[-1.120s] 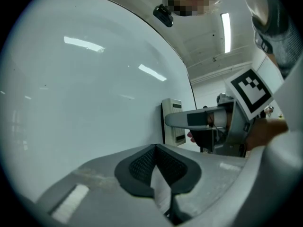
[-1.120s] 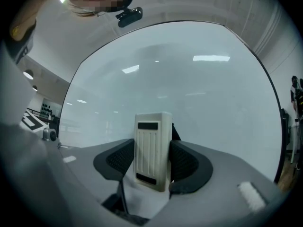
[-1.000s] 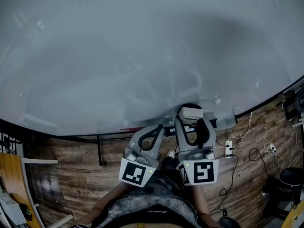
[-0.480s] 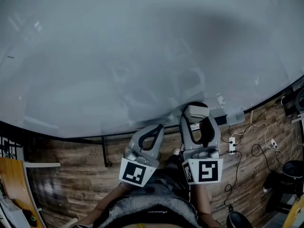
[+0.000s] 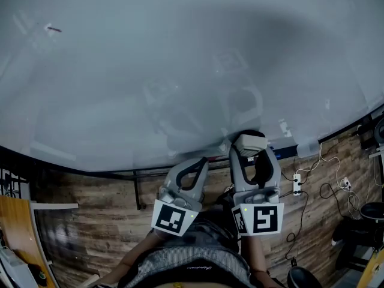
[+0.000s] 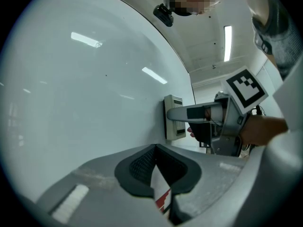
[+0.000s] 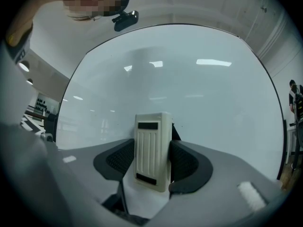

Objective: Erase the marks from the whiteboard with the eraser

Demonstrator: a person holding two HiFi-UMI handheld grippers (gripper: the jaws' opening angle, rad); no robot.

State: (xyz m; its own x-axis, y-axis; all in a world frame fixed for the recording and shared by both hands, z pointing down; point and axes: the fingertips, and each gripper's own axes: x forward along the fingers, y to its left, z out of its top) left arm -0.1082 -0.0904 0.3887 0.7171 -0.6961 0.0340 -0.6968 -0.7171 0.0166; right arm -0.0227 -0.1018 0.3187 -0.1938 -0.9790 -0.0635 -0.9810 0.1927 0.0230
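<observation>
Clamped in the right gripper (image 5: 251, 147), the eraser (image 5: 249, 141) meets the whiteboard (image 5: 180, 71) low and right of centre in the head view, the left gripper (image 5: 200, 162) closed on nothing beside it; a tilted press could twist it loose, sparing the small upper-left mark (image 5: 54, 29).

The whiteboard (image 5: 180, 71) is a glossy pale grey-white, with one small dark mark (image 5: 53, 29) in the upper left of the head view. The eraser (image 7: 152, 150) is cream and ribbed, with two dark slots. The left gripper (image 5: 193, 168) and right gripper (image 5: 252, 152) are grey, their fingers (image 7: 189, 164) lined in black mesh. Each marker cube (image 5: 171, 218) carries black-and-white squares. The floor (image 5: 90, 221) is brown wood planks.
</observation>
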